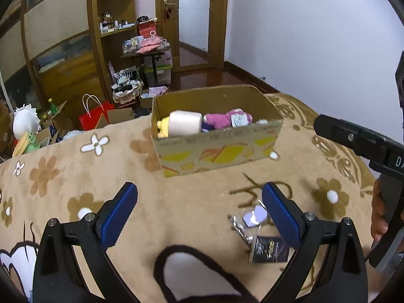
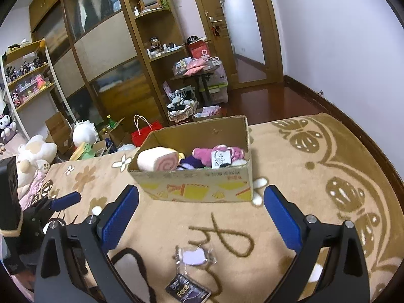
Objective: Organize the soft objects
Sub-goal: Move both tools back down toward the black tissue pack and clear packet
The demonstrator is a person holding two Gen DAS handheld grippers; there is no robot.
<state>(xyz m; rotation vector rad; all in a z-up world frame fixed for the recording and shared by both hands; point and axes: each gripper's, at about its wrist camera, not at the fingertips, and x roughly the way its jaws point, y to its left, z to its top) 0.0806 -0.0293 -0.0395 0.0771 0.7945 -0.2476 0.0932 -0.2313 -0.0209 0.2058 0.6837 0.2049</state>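
Note:
A cardboard box (image 1: 219,149) (image 2: 197,184) stands on the tan flowered blanket (image 1: 75,171). Inside lie a pale pink swiss-roll plush (image 1: 185,122) (image 2: 157,162), a yellow plush (image 1: 162,127), a pink plush with a tag (image 1: 228,118) (image 2: 217,155) and something purple (image 2: 188,164). My left gripper (image 1: 199,199) hangs open over the blanket in front of the box, nothing between its blue pads. My right gripper (image 2: 200,202) is also open and empty, just short of the box's front wall. A small lilac keychain in clear wrap (image 1: 253,217) (image 2: 193,256) and a dark packet (image 1: 269,250) (image 2: 188,290) lie near the fingers.
The right gripper's body and a hand (image 1: 378,217) show at the right of the left wrist view. Plush toys (image 2: 32,154) pile at the blanket's left edge. Beyond the blanket are a red bag (image 2: 145,132), boxes, a wardrobe, shelves and a wooden floor.

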